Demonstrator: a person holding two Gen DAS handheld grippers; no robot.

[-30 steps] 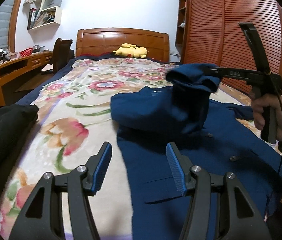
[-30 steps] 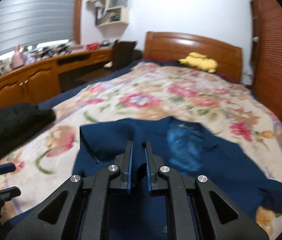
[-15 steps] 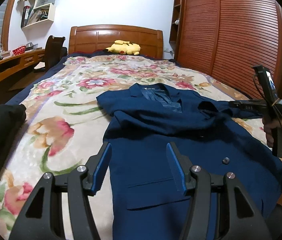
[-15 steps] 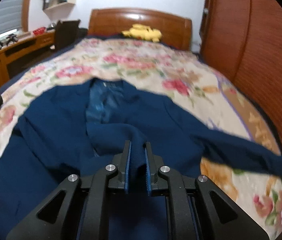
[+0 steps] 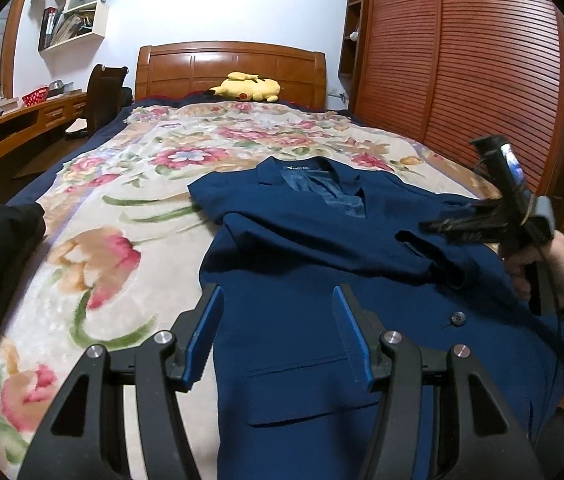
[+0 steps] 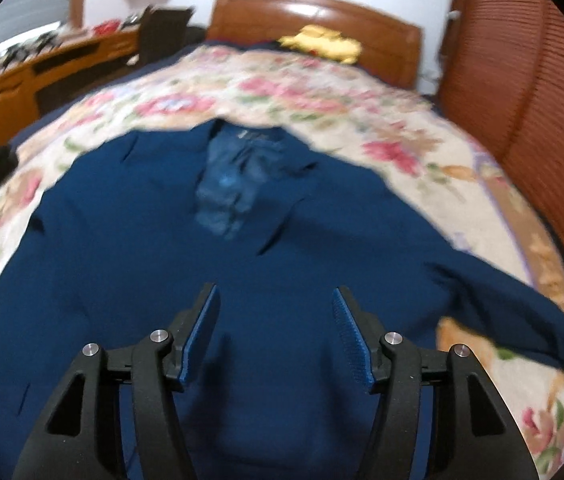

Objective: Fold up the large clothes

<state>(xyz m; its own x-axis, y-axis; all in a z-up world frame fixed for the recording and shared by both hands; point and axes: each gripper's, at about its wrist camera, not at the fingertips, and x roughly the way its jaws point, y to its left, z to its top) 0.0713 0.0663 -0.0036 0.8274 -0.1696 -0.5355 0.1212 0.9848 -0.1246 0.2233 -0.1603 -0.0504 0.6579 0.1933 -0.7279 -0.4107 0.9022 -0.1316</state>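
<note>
One jacket button (image 5: 458, 317) shows only from the left hand-held gripper (image 5: 278, 334).

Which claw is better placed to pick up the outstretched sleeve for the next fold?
Probably the right claw: open, empty, over the navy blazer, with the outstretched sleeve on its side. The left claw is open near the opposite edge.

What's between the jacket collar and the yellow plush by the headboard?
Only the bare floral blanket lies between the navy jacket collar and the yellow plush; the left wrist view shows it best.
</note>
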